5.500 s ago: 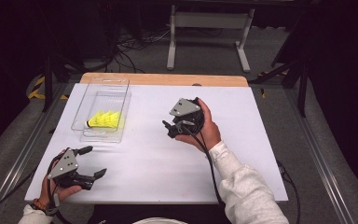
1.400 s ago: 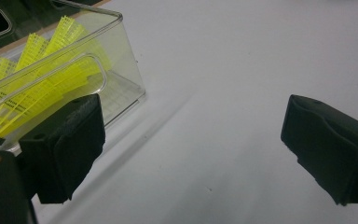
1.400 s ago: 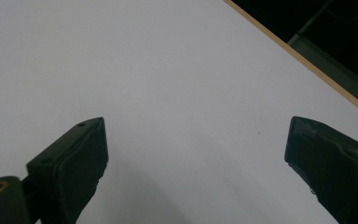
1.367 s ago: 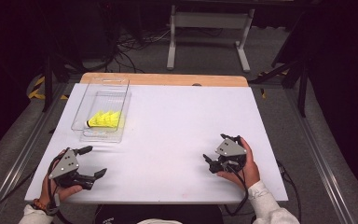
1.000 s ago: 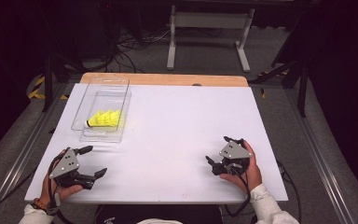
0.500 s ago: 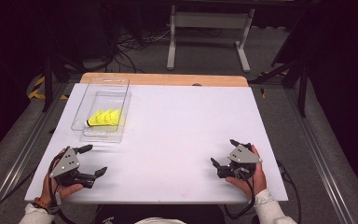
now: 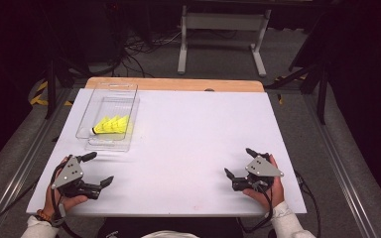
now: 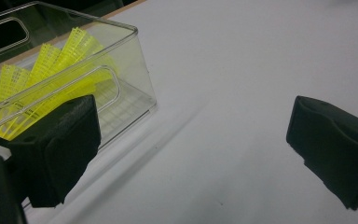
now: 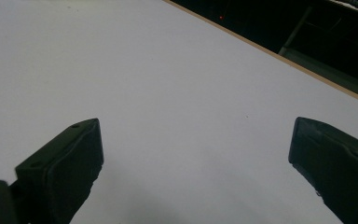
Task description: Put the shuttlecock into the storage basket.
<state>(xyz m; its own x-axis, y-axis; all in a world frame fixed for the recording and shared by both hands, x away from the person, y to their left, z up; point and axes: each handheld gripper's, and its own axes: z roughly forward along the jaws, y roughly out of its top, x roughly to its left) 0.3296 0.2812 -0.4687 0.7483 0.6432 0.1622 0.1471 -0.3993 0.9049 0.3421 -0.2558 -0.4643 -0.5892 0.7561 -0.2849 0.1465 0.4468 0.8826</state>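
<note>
Both grippers, left and right, rest wide-jawed on the tabletop; yellow shuttlecock lies in clear bin.

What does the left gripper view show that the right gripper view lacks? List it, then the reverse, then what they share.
Left gripper view: a clear bin holding a yellow shuttlecock.
Right gripper view: a red light dot and a stand leg in the dark beyond the table.
Both: the white tabletop, and an open claw, left and right.
</note>
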